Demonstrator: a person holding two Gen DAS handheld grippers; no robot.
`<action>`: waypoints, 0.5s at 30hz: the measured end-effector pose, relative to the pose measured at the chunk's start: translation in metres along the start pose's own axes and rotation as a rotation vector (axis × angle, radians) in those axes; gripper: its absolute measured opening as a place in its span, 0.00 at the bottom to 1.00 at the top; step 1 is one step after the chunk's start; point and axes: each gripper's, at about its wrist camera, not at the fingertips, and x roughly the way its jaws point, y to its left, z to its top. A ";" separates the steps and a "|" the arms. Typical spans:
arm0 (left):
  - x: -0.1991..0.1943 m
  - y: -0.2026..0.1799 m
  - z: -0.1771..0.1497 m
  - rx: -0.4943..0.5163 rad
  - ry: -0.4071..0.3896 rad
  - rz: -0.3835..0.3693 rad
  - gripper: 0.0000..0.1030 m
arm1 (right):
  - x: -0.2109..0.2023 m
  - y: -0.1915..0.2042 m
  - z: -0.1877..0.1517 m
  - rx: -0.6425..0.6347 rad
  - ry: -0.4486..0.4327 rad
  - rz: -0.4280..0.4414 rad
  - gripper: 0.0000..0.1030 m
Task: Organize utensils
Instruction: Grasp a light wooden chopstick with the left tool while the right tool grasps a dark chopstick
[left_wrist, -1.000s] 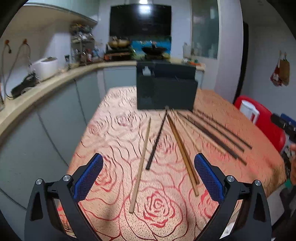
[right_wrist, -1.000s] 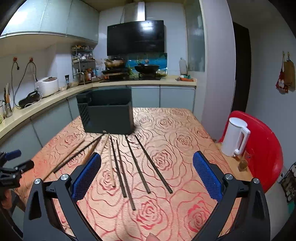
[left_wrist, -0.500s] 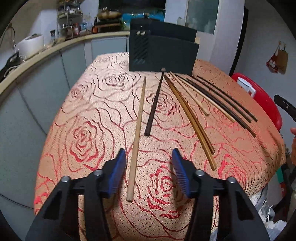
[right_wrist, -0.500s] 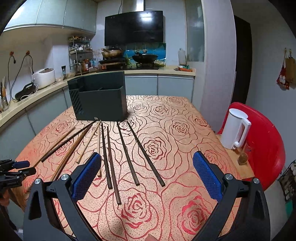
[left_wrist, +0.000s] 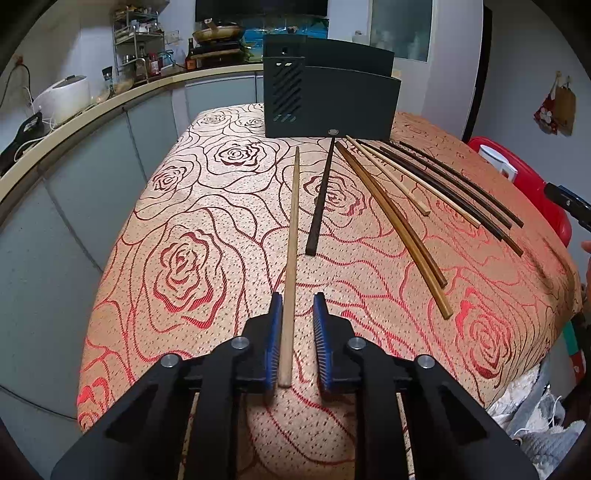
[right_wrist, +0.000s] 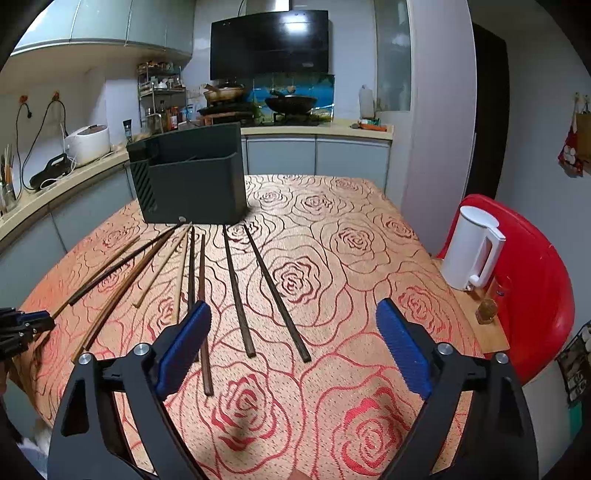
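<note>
Now left tool (left_wrist: 297, 325) closing, light chopstick (left_wrist: 291, 251) between pads; right tool (right_wrist: 293, 339) wide, closing, empty.

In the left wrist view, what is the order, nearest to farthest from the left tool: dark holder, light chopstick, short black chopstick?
1. Light chopstick: between the closing left tool.
2. Short black chopstick: ahead, slightly right.
3. Dark holder: at the table's far end.
</note>
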 end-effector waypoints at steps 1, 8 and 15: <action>0.000 0.000 -0.001 0.005 -0.003 0.009 0.10 | 0.001 -0.001 -0.001 -0.001 0.005 0.001 0.82; 0.000 0.004 0.001 -0.024 -0.002 0.004 0.06 | 0.020 -0.010 -0.010 -0.031 0.063 -0.006 0.67; 0.001 0.005 0.001 -0.032 -0.004 -0.008 0.06 | 0.048 -0.015 -0.023 -0.044 0.160 -0.002 0.55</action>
